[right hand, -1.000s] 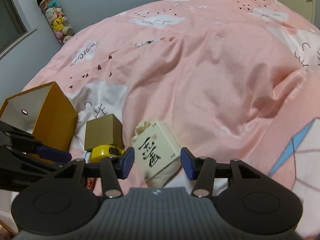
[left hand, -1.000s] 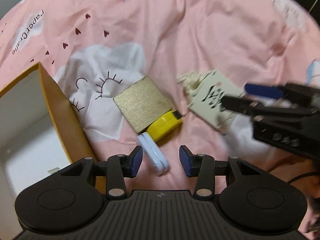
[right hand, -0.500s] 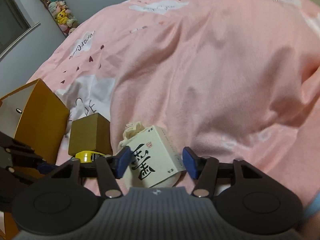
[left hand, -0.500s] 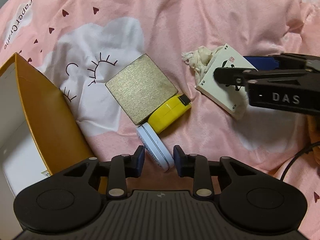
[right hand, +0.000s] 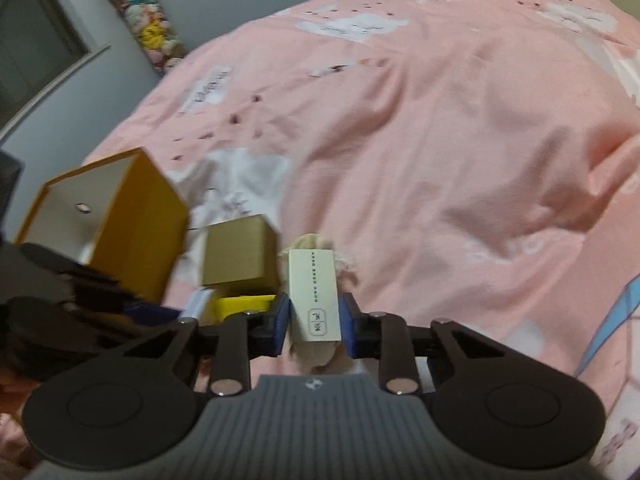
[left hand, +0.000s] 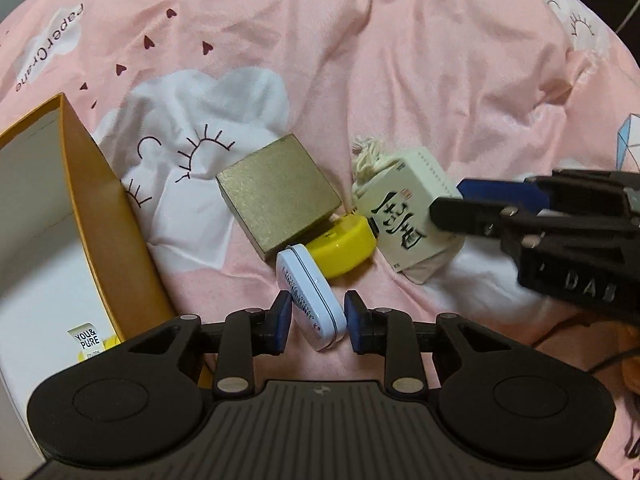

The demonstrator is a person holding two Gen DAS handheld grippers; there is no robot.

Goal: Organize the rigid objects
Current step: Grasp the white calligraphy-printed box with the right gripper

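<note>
In the left wrist view a white oval tin (left hand: 308, 296) stands on edge between the pads of my left gripper (left hand: 319, 320), whose jaws are closing and touch it on both sides. It leans against a yellow tape measure (left hand: 344, 244) beside a gold box (left hand: 280, 196). My right gripper (right hand: 314, 322) is closing too, its blue pads against both faces of a cream box with black lettering (right hand: 314, 292) (left hand: 408, 228), which rests on a cloth pouch (right hand: 312, 356). An open orange box (left hand: 108, 216) stands to the left.
Everything lies on a soft pink duvet (left hand: 400, 60) with folds. The orange box (right hand: 136, 232) holds a small labelled item (left hand: 90, 342). A tube of plush toys (right hand: 148, 28) stands against the far wall beside a window.
My left jaws narrowed from wide apart to touching the tin. My right gripper moved in over the cream box and closed on it, and the box now stands on edge.
</note>
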